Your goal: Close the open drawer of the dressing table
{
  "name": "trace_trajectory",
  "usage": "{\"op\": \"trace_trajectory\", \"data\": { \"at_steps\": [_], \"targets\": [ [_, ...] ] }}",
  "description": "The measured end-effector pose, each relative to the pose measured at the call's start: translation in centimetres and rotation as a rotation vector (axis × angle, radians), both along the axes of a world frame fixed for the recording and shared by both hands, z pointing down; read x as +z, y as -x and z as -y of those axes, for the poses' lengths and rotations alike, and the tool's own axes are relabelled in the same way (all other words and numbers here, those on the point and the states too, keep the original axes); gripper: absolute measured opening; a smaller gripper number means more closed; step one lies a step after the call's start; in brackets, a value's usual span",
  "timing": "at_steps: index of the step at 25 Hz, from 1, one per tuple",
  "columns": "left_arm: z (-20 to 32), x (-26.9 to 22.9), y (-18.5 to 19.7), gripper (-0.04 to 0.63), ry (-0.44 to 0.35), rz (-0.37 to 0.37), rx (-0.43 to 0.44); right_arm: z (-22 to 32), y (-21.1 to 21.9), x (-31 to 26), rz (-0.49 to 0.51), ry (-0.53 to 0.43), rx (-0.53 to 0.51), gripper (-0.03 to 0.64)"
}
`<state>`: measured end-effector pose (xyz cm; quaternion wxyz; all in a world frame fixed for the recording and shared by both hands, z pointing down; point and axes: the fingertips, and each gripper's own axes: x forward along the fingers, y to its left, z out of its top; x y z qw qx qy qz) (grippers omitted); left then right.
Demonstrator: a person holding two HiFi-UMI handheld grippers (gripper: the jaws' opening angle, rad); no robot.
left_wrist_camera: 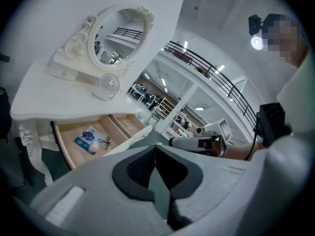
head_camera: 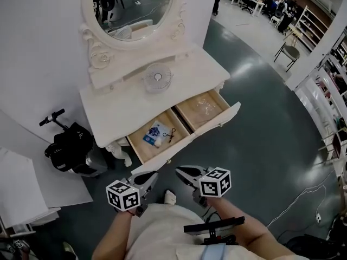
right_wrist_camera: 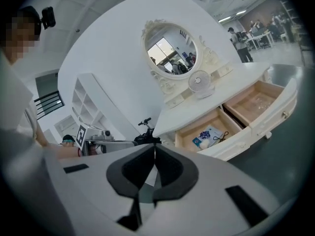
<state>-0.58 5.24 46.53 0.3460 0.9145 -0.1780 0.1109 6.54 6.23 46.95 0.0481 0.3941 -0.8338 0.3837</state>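
Observation:
The white dressing table (head_camera: 122,110) has its wide drawer (head_camera: 209,128) pulled out, showing two wooden compartments. A blue packet (head_camera: 155,134) and a small black item lie in the left compartment, and something clear lies in the right one. My left gripper (head_camera: 153,174) and right gripper (head_camera: 178,170) hover side by side just short of the drawer front, apart from it. Both are shut with nothing between the tips. The left gripper view shows its own tips (left_wrist_camera: 155,146) meeting and the drawer (left_wrist_camera: 91,132) beyond. The right gripper view shows its shut tips (right_wrist_camera: 154,145) and the drawer (right_wrist_camera: 256,127).
An oval mirror (head_camera: 133,7) and a small round fan (head_camera: 158,78) stand on the tabletop. A black bag and scooter handle (head_camera: 73,150) sit left of the table, with white boards (head_camera: 21,194) on the floor. Cables (head_camera: 303,194) trail at right; a chair (head_camera: 290,52) stands far off.

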Motion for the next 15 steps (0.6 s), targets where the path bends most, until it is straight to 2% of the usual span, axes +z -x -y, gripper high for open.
{"op": "trace_trajectory", "data": {
  "at_steps": [5,7,15],
  "targets": [
    [0.8,2.2,-0.2,0.009,0.024,0.020,-0.044,0.3,0.6,2.4,-0.060,-0.002,-0.130,0.017],
    [1.2,2.5,-0.6,0.009,0.023,0.016,-0.051,0.6,0.6,3.4,-0.079,0.005,-0.151,0.018],
    [2.7,4.2,-1.4,0.009,0.004,0.039,-0.038,2.1,0.7,5.8,-0.088,0.022,-0.081,0.018]
  ]
}}
